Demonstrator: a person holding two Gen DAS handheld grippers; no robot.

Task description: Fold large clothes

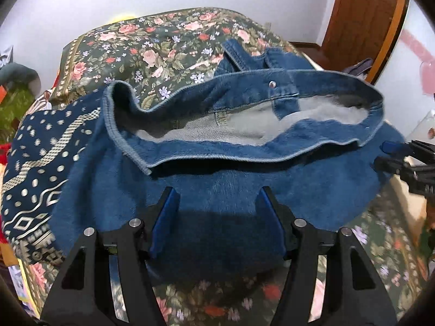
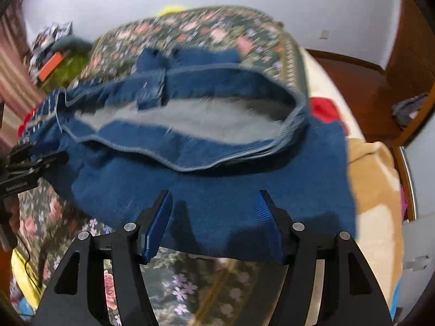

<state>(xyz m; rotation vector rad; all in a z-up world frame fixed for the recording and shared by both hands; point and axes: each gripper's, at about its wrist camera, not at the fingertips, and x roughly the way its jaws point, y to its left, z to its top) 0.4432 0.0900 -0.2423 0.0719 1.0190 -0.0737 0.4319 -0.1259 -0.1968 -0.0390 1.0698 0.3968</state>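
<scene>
A pair of blue jeans (image 1: 217, 190) lies folded on the flowered bed cover (image 1: 152, 43), waistband open and grey lining showing. My left gripper (image 1: 217, 198) is open and empty, its fingers just above the near fold of the denim. My right gripper (image 2: 214, 203) is open and empty too, over the near edge of the jeans (image 2: 217, 179). The right gripper shows at the right edge of the left wrist view (image 1: 394, 157). The left gripper shows at the left edge of the right wrist view (image 2: 30, 160).
A navy patterned blanket (image 1: 40, 157) lies left of the jeans. A tan and cream blanket (image 2: 372, 179) and a red cloth (image 2: 323, 108) lie to the right. A wooden door (image 1: 364, 21) stands at the back right. Clutter (image 2: 51, 54) sits by the wall.
</scene>
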